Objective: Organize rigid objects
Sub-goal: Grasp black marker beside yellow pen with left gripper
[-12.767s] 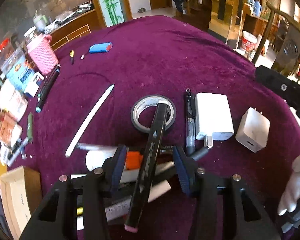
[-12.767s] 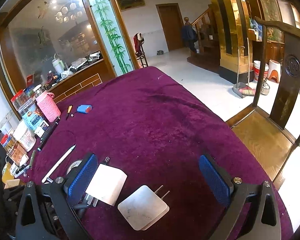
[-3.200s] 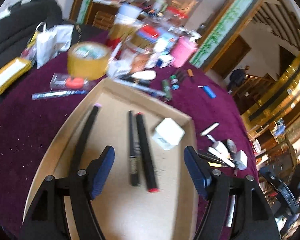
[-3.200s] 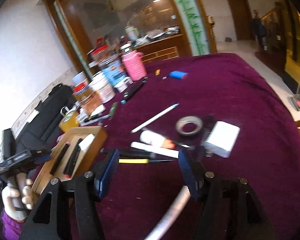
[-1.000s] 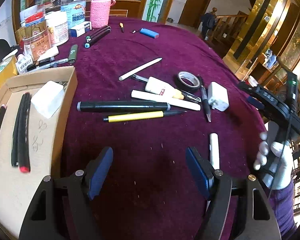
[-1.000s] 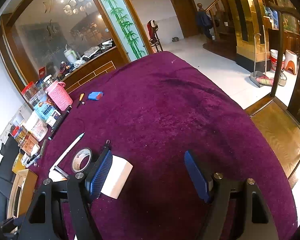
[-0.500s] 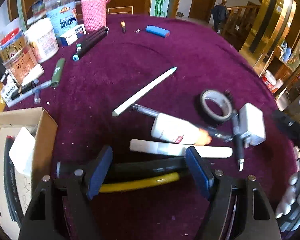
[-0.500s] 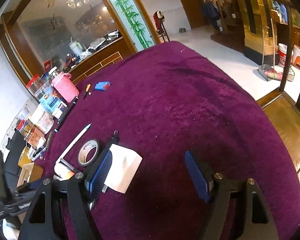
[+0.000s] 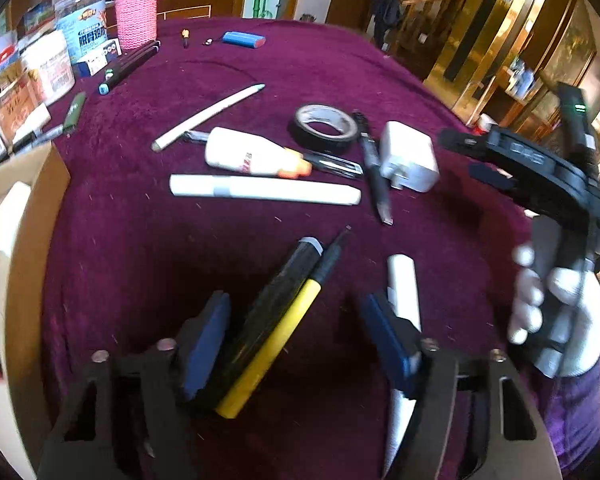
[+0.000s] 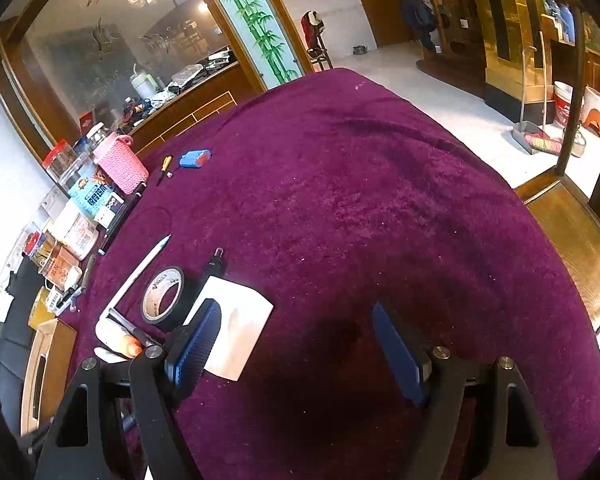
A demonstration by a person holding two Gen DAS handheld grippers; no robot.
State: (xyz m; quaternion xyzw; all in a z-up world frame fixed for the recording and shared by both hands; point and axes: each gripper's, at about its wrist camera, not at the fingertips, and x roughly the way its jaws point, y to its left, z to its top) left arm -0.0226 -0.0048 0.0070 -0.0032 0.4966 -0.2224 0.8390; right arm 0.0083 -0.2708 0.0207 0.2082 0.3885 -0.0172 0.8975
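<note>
In the left wrist view my left gripper (image 9: 300, 340) is open over the purple cloth, with a black marker (image 9: 272, 304) and a yellow pen (image 9: 276, 340) lying side by side between its jaws, close to the left pad. A white marker (image 9: 400, 292) lies by the right pad. The cardboard box (image 9: 24, 240) with markers and a white block is at the left. My right gripper (image 10: 296, 340) is open and empty, its left pad over the white charger (image 10: 244, 320); it also shows in the left wrist view (image 9: 476, 156).
On the cloth lie a long white marker (image 9: 264, 192), a glue bottle (image 9: 252, 152), black tape (image 9: 324, 124), a dark pen (image 9: 376, 172), a white stylus (image 9: 208, 116) and a blue lighter (image 9: 244, 38). Jars and a pink cup (image 9: 136, 20) line the far left edge.
My left gripper has dropped low and turned, so the black marker and yellow pen now lie between its jaws pointing away. My right gripper has stayed near the white charger.
</note>
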